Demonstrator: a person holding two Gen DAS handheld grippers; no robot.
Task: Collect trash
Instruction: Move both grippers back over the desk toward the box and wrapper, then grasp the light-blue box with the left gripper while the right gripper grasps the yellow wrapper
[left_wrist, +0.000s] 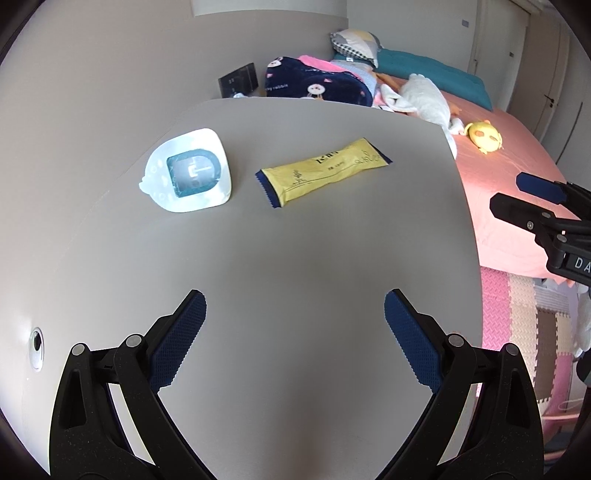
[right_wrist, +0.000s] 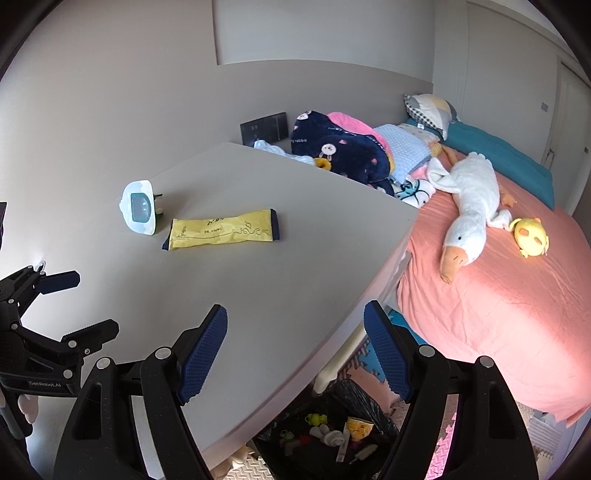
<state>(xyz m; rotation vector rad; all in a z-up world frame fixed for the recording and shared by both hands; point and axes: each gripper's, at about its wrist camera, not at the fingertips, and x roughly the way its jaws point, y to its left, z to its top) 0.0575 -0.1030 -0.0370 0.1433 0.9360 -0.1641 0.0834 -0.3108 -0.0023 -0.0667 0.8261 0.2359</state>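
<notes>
A yellow snack wrapper (left_wrist: 323, 170) (right_wrist: 221, 229) with dark blue ends lies flat on the grey table (left_wrist: 295, 258) (right_wrist: 258, 288). Left of it stands a small white and blue clock (left_wrist: 190, 170) (right_wrist: 139, 211). My left gripper (left_wrist: 295, 317) (right_wrist: 79, 302) hovers open over the near part of the table, well short of the wrapper, nothing between its fingers. My right gripper (right_wrist: 295, 332) (left_wrist: 509, 192) is open and empty above the table's right edge. Below that edge a black trash bag (right_wrist: 340, 432) holds several scraps.
A bed with a pink sheet (right_wrist: 498, 295) (left_wrist: 498, 155) runs along the table's right side, carrying a white goose plush (right_wrist: 469, 206), a yellow plush (right_wrist: 532, 232), blankets and pillows. Foam floor mats (left_wrist: 524, 332) lie beside the table. A wall stands behind the table.
</notes>
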